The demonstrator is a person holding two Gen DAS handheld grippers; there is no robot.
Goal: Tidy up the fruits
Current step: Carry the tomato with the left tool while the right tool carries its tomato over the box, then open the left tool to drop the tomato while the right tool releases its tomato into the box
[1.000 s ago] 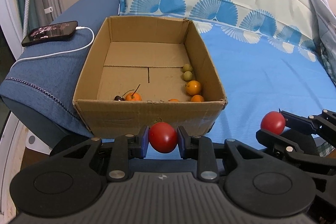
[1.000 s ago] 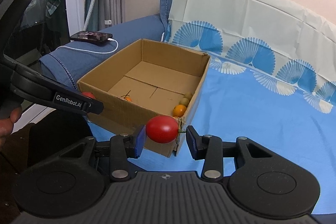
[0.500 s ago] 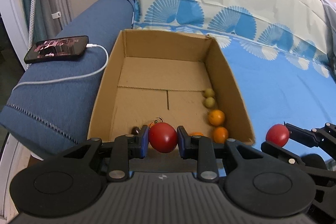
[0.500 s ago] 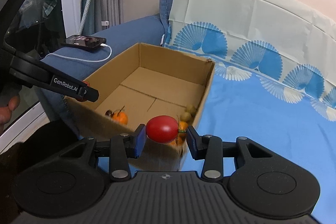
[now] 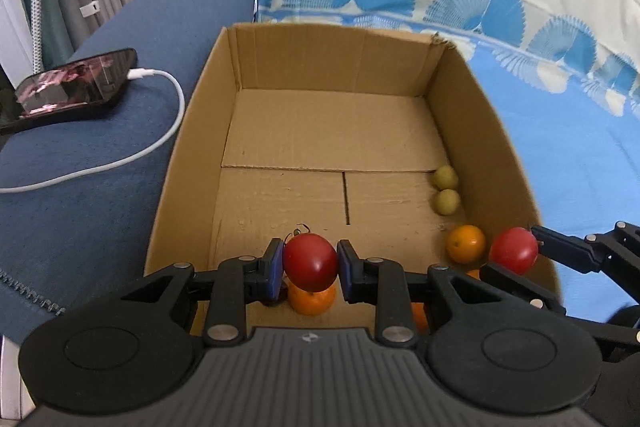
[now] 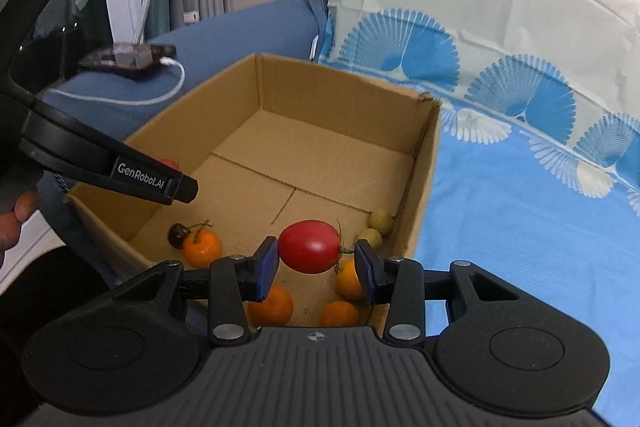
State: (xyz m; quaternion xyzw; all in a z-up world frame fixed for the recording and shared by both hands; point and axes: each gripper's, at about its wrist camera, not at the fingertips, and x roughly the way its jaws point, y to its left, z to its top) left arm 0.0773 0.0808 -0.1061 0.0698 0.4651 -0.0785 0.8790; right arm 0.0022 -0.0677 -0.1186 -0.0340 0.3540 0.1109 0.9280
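Over the box [image 5: 496, 131], each gripper [image 5: 310, 263] [image 6: 316, 259] clamped a tomato [image 5: 310, 261] [image 6: 310, 246]; several fruits already inside, release pending.

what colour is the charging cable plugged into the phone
White charging cable; it shows best in the left wrist view.

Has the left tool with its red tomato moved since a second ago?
Yes. The left tool, shut on its red tomato, has advanced from short of the brown cardboard box's near wall to over its floor.

Place: a home, living room or bedroom
Seating: blue upholstered sofa arm [image 5: 120, 155], fan-patterned sheet [image 5: 560, 131]
Everyday item: smartphone [image 5: 72, 87] charging on white cable [image 5: 120, 159]
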